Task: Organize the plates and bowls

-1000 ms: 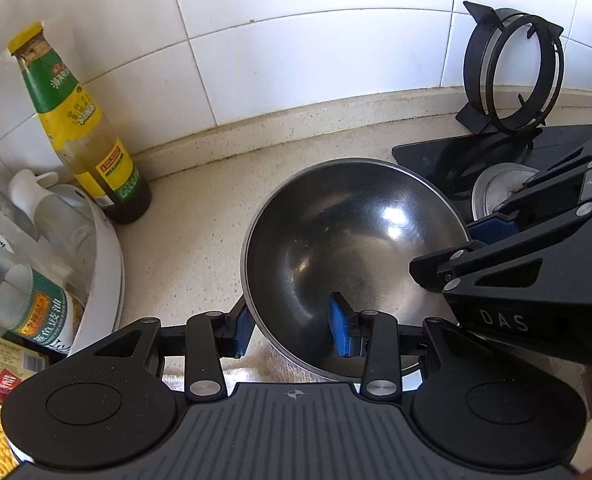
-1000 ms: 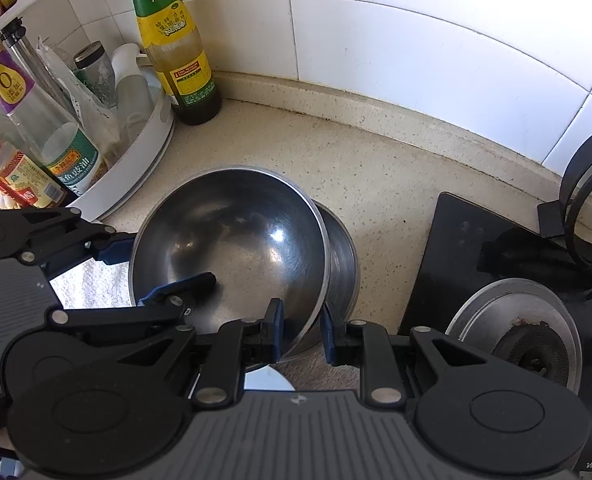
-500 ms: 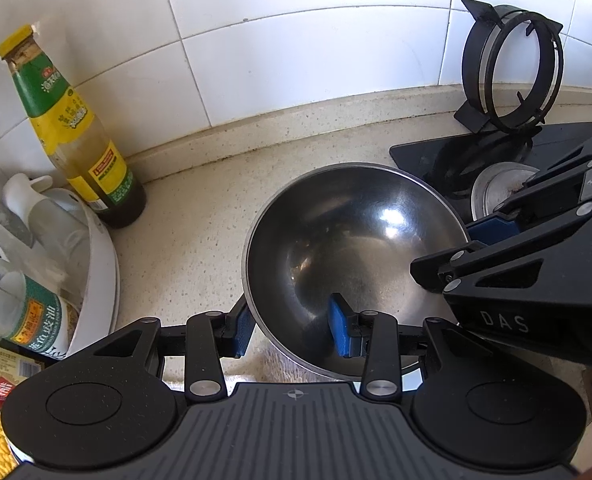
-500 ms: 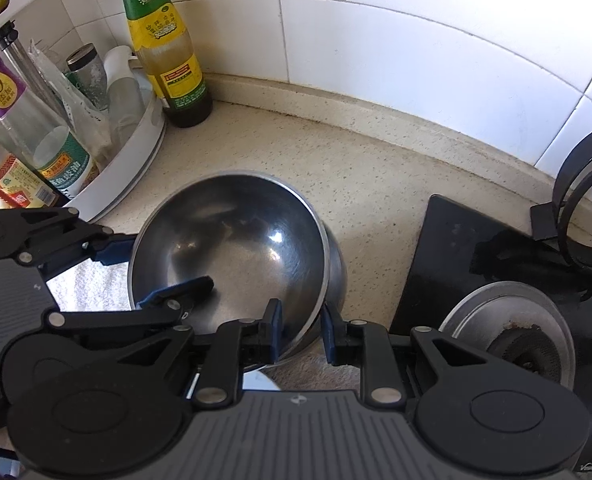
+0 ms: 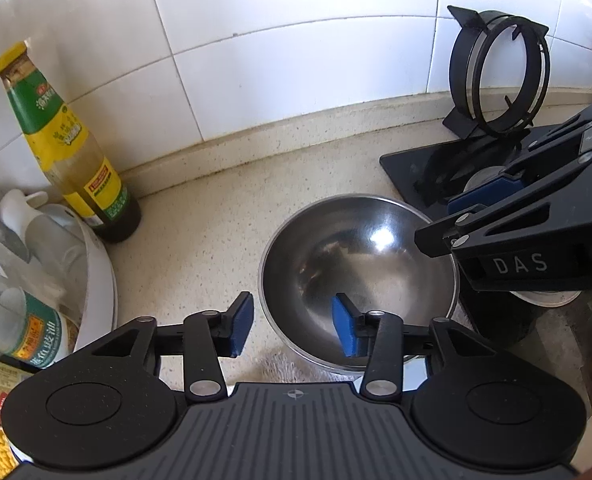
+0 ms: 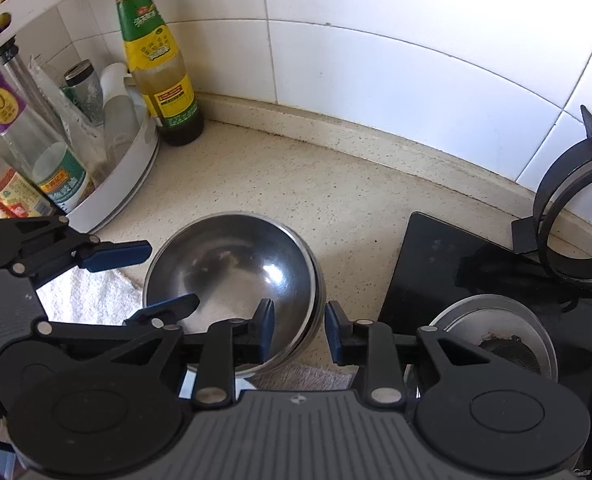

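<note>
Steel bowl (image 5: 359, 276) rim between both opening claws, left (image 5: 294, 330), right (image 6: 299, 332); pads clear.

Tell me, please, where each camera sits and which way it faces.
Left wrist: on the left gripper, looking steeply down at the nested steel bowls; the right gripper enters at right.
Right wrist: on the right gripper, looking down at the bowls; the left gripper enters at left.
Shared: bowls, green-labelled bottle, pan support; both jaws opening around the rim.
</note>
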Available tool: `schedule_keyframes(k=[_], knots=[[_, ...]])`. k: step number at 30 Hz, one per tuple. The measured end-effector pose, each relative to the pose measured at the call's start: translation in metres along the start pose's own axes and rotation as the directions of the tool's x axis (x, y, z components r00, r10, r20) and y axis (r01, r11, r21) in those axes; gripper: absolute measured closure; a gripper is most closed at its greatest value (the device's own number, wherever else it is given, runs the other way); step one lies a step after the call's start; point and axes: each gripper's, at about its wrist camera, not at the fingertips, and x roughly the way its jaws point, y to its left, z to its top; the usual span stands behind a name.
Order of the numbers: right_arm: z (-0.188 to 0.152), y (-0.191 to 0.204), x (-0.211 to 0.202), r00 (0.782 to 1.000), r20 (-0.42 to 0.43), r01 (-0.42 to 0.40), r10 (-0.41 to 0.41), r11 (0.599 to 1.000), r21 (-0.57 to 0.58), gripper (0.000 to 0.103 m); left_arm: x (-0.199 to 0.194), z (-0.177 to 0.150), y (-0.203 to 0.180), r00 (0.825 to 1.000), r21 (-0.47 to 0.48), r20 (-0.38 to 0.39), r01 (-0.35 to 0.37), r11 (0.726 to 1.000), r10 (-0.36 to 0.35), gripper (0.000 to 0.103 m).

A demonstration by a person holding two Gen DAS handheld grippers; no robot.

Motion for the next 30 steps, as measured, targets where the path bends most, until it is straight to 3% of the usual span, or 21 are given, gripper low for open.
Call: schedule_keyframes(k=[18,30], knots=[[-0.018,-0.009,-0.009,0.999,-0.002,-0.036,0.036,0.999,0.022,0.066,-0.025,-0.024,0.018,0.999,0.024,0.038,0.021,0.999,-0.022,0.042],[-0.029,-0.019,-0.007,0.999,-0.024,-0.034,0.035,0.998,0.044,0.065,-0.019,-0.046,0.039,1.0,0.0,-0.01,0.021,1.0,-0.021,0.04]])
